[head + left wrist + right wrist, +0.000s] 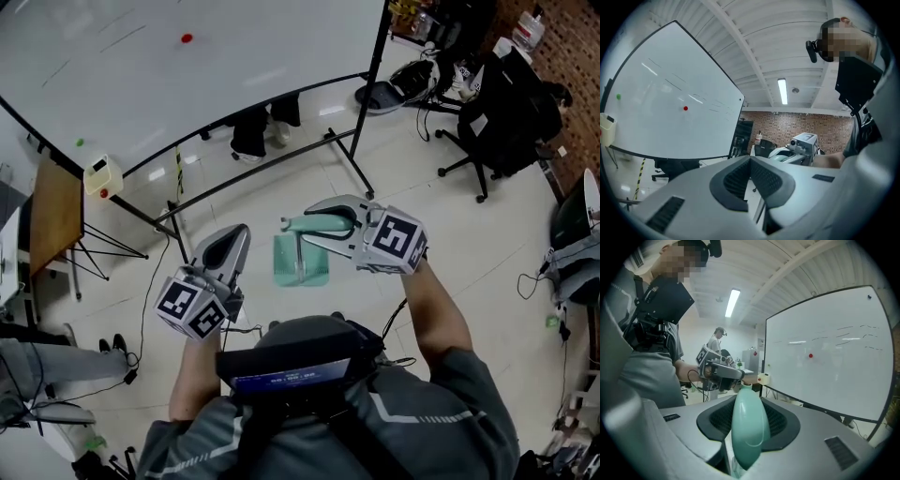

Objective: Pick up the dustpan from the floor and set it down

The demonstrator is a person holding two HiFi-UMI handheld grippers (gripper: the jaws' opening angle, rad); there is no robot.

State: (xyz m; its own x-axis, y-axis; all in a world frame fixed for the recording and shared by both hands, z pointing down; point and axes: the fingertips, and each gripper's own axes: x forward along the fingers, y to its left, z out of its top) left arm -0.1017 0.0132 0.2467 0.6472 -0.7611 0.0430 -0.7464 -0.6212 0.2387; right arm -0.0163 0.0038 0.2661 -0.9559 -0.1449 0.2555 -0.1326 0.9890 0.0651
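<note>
Closest to the camera were the person's grey shirt (441,412) and two bare arms reaching forward. The left gripper (234,242) was on the left side. Its jaws were pressed together with nothing between them. The left gripper view showed the two dark pads (740,180) touching.

The right gripper (307,223) was on the right side, a little further out. Its jaws were pinching the handle of the green dustpan (305,262). In the right gripper view, the round green handle (749,423) sat right between the two dark pads. The flat part of the dustpan hung below the jaws, in the air above the shiny pale floor (394,197). The left gripper was near the dustpan but not touching it.

Further away stood a big whiteboard (169,75) on a black frame. It had a small red dot (187,38) on it. A black office chair (502,122) stood far off on the right, near a brick wall (797,126).
</note>
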